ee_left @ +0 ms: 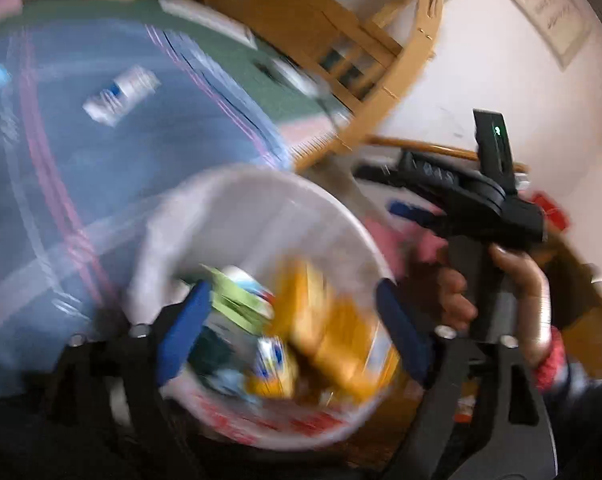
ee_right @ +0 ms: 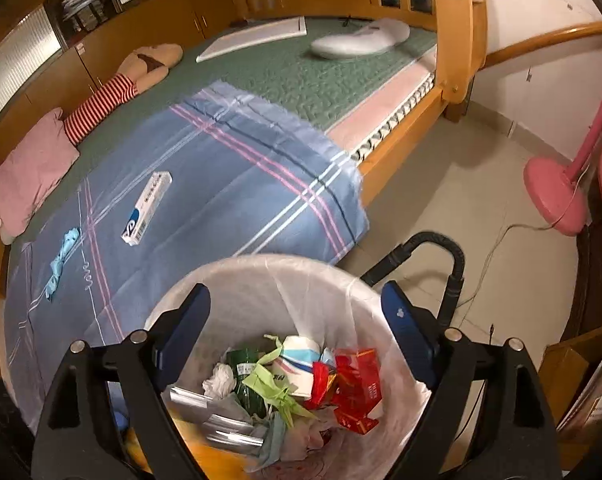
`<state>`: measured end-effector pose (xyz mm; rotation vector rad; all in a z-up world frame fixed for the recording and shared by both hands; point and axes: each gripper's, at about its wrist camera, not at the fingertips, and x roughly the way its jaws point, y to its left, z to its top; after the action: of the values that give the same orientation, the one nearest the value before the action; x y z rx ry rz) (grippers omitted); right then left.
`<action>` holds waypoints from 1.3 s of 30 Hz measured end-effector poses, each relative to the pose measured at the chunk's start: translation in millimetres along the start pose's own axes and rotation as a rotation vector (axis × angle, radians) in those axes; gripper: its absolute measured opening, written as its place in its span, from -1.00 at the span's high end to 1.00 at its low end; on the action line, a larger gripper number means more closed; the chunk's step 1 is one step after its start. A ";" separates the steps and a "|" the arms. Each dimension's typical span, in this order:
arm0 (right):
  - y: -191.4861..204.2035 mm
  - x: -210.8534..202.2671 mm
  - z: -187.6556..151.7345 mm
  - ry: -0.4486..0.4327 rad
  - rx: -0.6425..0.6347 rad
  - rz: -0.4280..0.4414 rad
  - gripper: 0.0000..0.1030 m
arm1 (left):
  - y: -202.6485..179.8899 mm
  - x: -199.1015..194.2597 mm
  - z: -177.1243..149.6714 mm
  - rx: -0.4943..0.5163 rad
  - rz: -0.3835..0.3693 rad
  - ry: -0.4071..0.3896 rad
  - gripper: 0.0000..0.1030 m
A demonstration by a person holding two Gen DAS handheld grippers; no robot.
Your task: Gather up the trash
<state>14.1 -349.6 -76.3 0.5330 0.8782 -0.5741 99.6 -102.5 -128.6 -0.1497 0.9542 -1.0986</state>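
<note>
both your grippers hang wide and empty over the lined bin (ee_right: 261,292); the toothpaste box (ee_right: 146,208) lies up-left on the blue sheet (ee_right: 241,168), long axis slanting away, your left gripper (ee_left: 293,332) probably nearer.

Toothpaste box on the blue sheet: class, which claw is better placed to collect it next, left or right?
Probably left. Both claws hang open and empty over the bin. The left wrist view shows the right claw on the side away from the box.
</note>
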 end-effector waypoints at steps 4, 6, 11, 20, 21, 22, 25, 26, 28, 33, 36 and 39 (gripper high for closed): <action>6.6 9.8 1.1 0.017 -0.011 0.023 -0.66 | 16.5 -35.0 9.7 -0.051 0.224 -0.184 -0.78; 15.8 12.5 -0.3 0.022 -0.026 0.040 -0.66 | 27.3 -56.1 13.8 -0.081 0.301 -0.262 -0.78; 41.7 17.4 -1.9 0.026 -0.061 0.075 -0.66 | 48.3 -98.6 27.3 -0.125 0.479 -0.398 -0.78; 128.5 40.5 9.6 0.081 -0.179 0.235 -0.66 | 107.2 -167.3 46.8 -0.235 0.621 -0.472 -0.78; 141.7 47.5 14.5 0.090 -0.191 0.251 -0.66 | 121.4 -180.0 52.8 -0.266 0.655 -0.483 -0.78; 150.8 53.0 18.2 0.094 -0.196 0.262 -0.66 | 136.6 -190.2 59.1 -0.286 0.699 -0.488 -0.78; 187.3 85.3 36.4 0.100 -0.208 0.270 -0.66 | 178.6 -203.0 75.6 -0.348 0.778 -0.473 -0.77; 197.5 102.9 43.7 0.115 -0.188 0.262 -0.66 | 194.1 -203.4 82.6 -0.364 0.784 -0.462 -0.77; 211.5 131.8 52.8 0.145 -0.158 0.236 -0.66 | 215.9 -201.4 93.1 -0.381 0.781 -0.459 -0.77; 227.7 201.8 68.3 0.185 -0.084 0.128 -0.66 | 258.8 -178.9 110.9 -0.362 0.833 -0.429 -0.77; 231.6 224.0 71.2 0.180 -0.103 0.077 -0.46 | 274.4 -153.8 124.1 -0.306 0.831 -0.385 -0.77; 235.0 232.3 72.0 0.184 -0.137 0.104 -0.07 | 287.4 -131.3 137.4 -0.235 0.834 -0.352 -0.77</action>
<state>327.2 -281.4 -184.2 0.5092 1.0501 -0.3707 380.2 97.3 -123.3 -0.1130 0.7105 -0.1792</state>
